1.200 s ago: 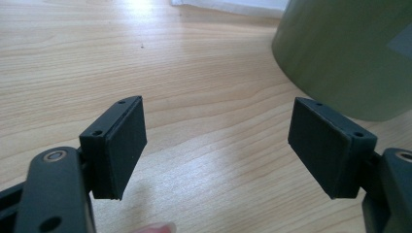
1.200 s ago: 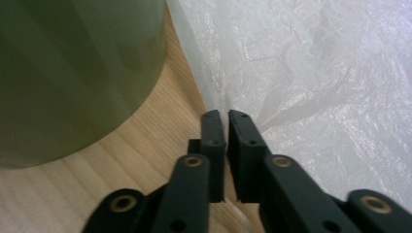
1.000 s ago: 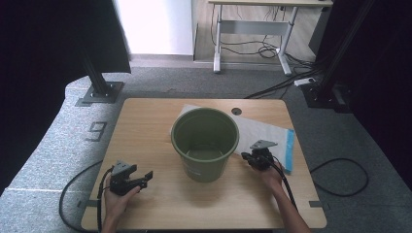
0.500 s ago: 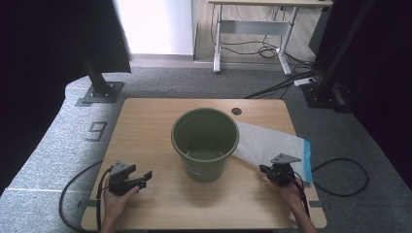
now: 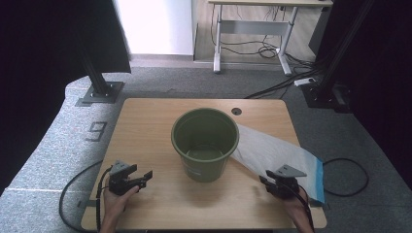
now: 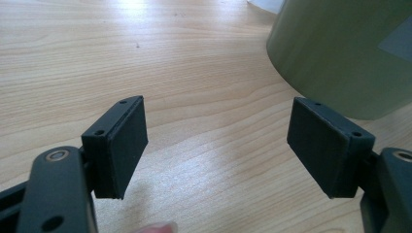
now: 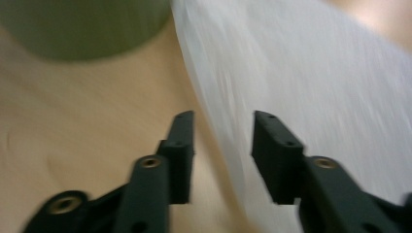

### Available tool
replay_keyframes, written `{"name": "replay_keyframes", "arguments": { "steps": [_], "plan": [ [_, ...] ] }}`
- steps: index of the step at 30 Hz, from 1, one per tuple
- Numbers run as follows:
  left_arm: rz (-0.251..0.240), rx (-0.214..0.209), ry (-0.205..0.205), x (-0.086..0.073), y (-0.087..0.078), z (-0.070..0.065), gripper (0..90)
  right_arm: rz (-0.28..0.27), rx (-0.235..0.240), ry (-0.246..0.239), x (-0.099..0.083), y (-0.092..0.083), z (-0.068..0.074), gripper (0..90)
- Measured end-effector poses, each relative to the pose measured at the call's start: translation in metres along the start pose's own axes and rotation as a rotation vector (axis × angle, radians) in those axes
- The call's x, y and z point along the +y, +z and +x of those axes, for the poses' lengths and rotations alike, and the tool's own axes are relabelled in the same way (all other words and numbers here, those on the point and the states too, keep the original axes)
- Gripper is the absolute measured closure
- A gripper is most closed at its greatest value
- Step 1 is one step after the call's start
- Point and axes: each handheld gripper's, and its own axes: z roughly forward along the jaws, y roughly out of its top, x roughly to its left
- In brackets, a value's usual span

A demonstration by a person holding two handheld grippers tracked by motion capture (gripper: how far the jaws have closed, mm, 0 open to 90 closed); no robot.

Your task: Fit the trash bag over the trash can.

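The surface [image 5: 145, 126] is smooth pale wood with visible grain; the green bucket [image 5: 205, 143] looks matt plastic; the white bag [image 5: 272, 153] is thin, slightly glossy plastic film.

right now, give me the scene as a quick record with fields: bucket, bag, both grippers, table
bucket: green bucket, upright at the table's middle, nothing to be seen inside
bag: white plastic bag with a blue edge, lying flat to the right of the bucket, its far end behind the bucket
left gripper: left gripper low over bare wood left of the bucket, jaws wide open, nothing between them
right gripper: right gripper at the bag's near edge, jaws have just been opening, pads not pressing on the bag
table: wooden table
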Motion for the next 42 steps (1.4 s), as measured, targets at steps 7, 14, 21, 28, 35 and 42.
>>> {"name": "replay_keyframes", "arguments": {
  "steps": [7, 14, 21, 28, 35, 42],
  "plan": [
    [0.010, 0.002, 0.008, -0.001, 0.001, -0.002, 22.2, 0.012, 0.050, -0.059, 0.034, 0.052, 0.014, 49.8],
    [0.026, 0.001, 0.024, -0.002, 0.002, -0.005, 22.1, 0.033, 0.063, -0.077, 0.050, 0.093, 0.018, 52.1],
    [0.038, 0.003, 0.031, -0.002, 0.003, -0.005, 22.0, 0.054, 0.069, -0.075, 0.046, 0.118, 0.016, 50.1],
    [0.040, 0.006, 0.035, -0.003, 0.003, -0.007, 21.9, 0.054, 0.063, -0.041, 0.047, 0.119, 0.012, 66.5],
    [0.064, 0.028, 0.060, -0.004, 0.004, -0.009, 21.8, 0.095, 0.050, -0.018, 0.044, 0.103, 0.009, 88.2],
    [0.051, 0.019, 0.053, -0.003, 0.002, -0.009, 21.8, 0.109, 0.053, -0.044, 0.021, 0.071, 0.011, 88.1]
  ]
}}
